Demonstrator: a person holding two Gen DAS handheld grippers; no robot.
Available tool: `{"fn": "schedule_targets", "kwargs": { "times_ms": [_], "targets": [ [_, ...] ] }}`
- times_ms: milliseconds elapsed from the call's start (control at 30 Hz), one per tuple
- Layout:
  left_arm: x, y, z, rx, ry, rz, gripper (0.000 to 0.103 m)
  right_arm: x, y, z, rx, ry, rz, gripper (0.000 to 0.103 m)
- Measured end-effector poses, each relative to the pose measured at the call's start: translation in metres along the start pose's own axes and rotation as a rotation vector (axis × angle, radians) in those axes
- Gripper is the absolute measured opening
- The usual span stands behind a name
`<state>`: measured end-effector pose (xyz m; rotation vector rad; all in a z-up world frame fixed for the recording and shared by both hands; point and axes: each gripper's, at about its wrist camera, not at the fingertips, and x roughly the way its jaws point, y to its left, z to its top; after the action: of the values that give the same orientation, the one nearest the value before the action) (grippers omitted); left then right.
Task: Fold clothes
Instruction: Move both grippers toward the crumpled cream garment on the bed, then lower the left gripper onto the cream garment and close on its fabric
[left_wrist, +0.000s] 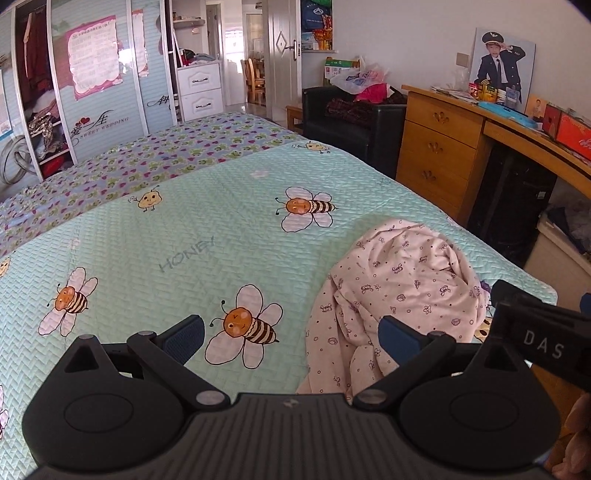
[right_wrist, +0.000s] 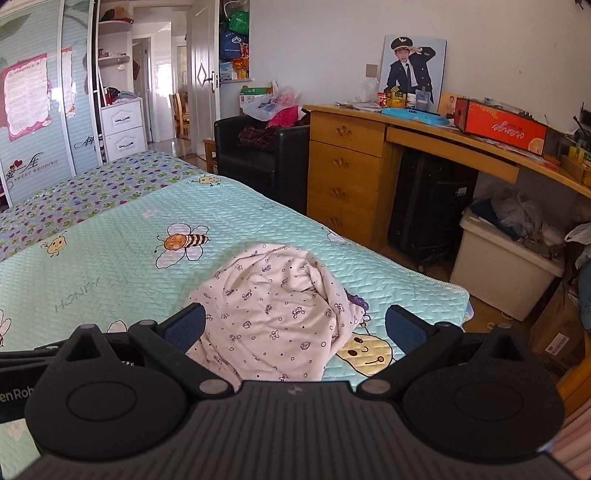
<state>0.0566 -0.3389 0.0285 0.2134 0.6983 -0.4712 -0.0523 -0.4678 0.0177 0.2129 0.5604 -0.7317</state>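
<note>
A crumpled pale pink garment (left_wrist: 402, 295) with small purple prints lies in a heap on the mint bee-patterned bedspread (left_wrist: 192, 258), near the bed's right front corner. My left gripper (left_wrist: 291, 338) hovers open above the bedspread, with the garment under its right finger. My right gripper (right_wrist: 295, 325) is open too, and the same garment (right_wrist: 280, 310) lies below and between its blue-padded fingers (right_wrist: 402, 326). Neither gripper holds anything. The body of the right gripper (left_wrist: 543, 332) shows at the right edge of the left wrist view.
A wooden desk with drawers (right_wrist: 347, 166) stands close along the bed's right side, with a black suitcase (right_wrist: 428, 214) and a white storage box (right_wrist: 506, 273) beneath and beside it. A black armchair (right_wrist: 258, 155) piled with clothes sits further back. Wardrobes (left_wrist: 96, 92) line the far left.
</note>
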Motion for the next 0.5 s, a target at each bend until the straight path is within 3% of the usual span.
{"fn": "schedule_targets", "kwargs": {
  "times_ms": [500],
  "targets": [
    [0.034, 0.0, -0.005, -0.005, 0.062, -0.01, 0.103, 0.023, -0.002, -0.002, -0.004, 0.035, -0.005, 0.103]
  ]
}}
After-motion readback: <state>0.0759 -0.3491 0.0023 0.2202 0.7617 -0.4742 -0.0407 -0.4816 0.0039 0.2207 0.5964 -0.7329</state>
